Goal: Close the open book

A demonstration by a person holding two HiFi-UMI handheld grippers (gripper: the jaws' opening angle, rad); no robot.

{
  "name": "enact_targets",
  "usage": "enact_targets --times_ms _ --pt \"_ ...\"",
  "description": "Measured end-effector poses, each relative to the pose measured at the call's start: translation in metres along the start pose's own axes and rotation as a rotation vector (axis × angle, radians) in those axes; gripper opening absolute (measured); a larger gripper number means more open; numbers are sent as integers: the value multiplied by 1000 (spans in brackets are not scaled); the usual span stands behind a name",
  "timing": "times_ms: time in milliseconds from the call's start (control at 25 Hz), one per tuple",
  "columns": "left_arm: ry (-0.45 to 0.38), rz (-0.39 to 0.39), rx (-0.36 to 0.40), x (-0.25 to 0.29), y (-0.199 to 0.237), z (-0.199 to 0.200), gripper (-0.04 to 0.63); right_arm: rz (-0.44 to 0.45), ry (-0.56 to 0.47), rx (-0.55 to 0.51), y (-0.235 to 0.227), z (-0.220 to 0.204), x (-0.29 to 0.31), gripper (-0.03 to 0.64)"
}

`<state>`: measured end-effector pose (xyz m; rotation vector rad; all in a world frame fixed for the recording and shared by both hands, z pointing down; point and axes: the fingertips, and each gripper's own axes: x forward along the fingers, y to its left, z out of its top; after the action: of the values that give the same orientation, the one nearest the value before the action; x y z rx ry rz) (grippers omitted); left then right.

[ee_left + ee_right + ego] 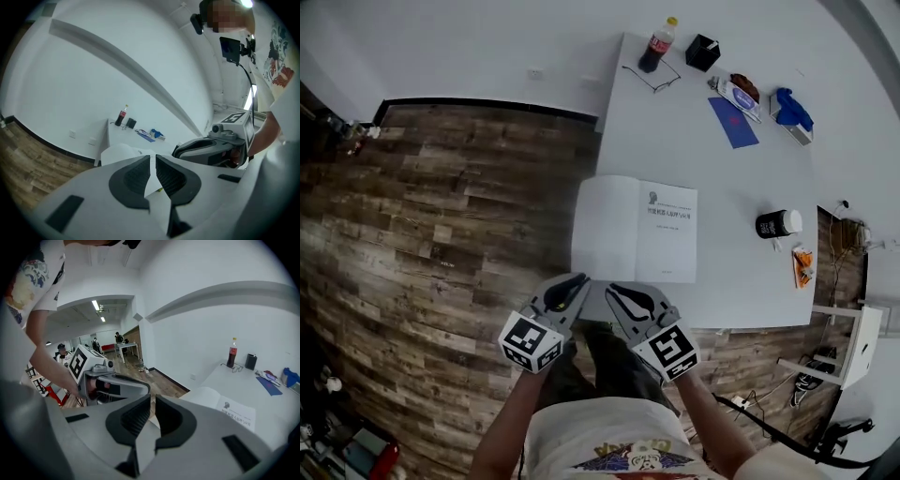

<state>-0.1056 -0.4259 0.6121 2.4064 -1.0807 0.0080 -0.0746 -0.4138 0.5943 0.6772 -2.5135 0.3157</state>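
**Open book flat at the counter's near left corner, both grippers shut in front of it**

The book lies open and flat on the white counter, at its near left corner; the left page is blank and reaches the counter's left edge, the right page carries a small emblem and a few lines of print. Just in front of the book's near edge are the two grippers, side by side; the left gripper has its fingers together with nothing clamped, and the right gripper likewise has its fingers together and empty; whether either tip touches the book I cannot tell.

Well apart from the book, at the far end of the counter, a cola bottle stands upright with dark drink in it; a pair of glasses lies just beside it; a black box stands near, its contents too small to make out. Further right lie a blue booklet and a blue cloth. To the right of the book, near the counter's right edge, sits a black cup; what it holds cannot be seen; an orange packet lies near it.
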Motion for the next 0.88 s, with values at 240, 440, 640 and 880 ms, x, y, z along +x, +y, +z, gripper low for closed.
enact_targets --times_ms 240,440,640,880 --pt "32 32 -79 3 28 -36 24 -7 44 24 -2 -20 17 21" --pt "65 60 -176 11 50 -71 117 -9 69 28 -2 -34 25 21" --pt "34 43 -290 18 61 -88 159 -15 92 39 -5 -43 30 22" --pt "-6 51 -472 19 78 -107 242 -17 109 52 -5 -49 34 23"
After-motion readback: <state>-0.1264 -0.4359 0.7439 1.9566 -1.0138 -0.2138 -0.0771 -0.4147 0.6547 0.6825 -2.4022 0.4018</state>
